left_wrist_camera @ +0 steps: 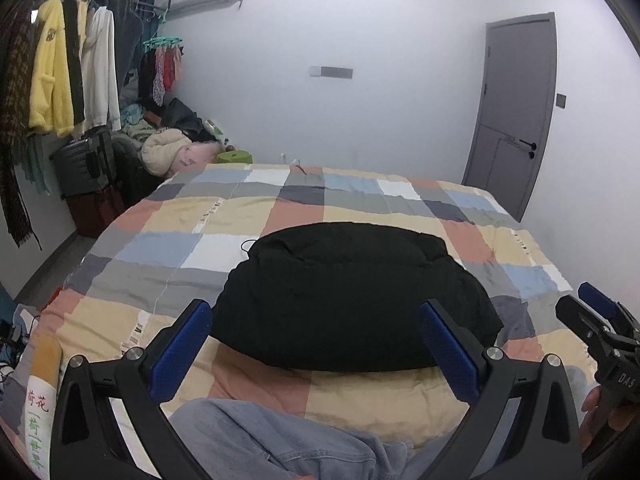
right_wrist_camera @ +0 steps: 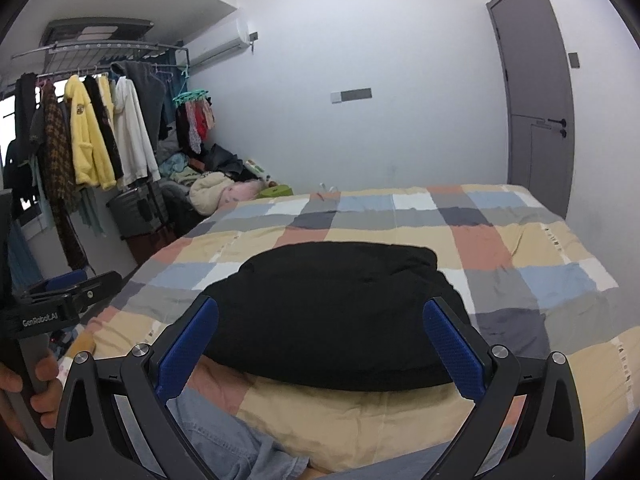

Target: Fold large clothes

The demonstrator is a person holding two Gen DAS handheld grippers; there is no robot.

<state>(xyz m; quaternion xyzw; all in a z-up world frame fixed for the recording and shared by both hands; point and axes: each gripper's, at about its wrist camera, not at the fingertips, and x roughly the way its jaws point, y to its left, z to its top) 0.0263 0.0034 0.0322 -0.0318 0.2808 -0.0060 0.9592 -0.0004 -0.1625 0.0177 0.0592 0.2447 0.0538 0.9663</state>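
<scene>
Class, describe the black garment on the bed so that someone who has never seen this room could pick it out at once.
Start at the large bed with its checked quilt of beige, salmon, blue and grey squares. Near its front edge lies the black garment, a puffy, rounded bundle. It is the only solid black thing on the quilt, unlike the pale blue denim lying nearer the camera.

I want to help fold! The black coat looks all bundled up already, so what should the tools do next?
Probably reach down for the blue denim garment at the near edge of the bed. The black coat already lies in a compact bundle, and both the left tool and the right tool are open and hold nothing.
</scene>
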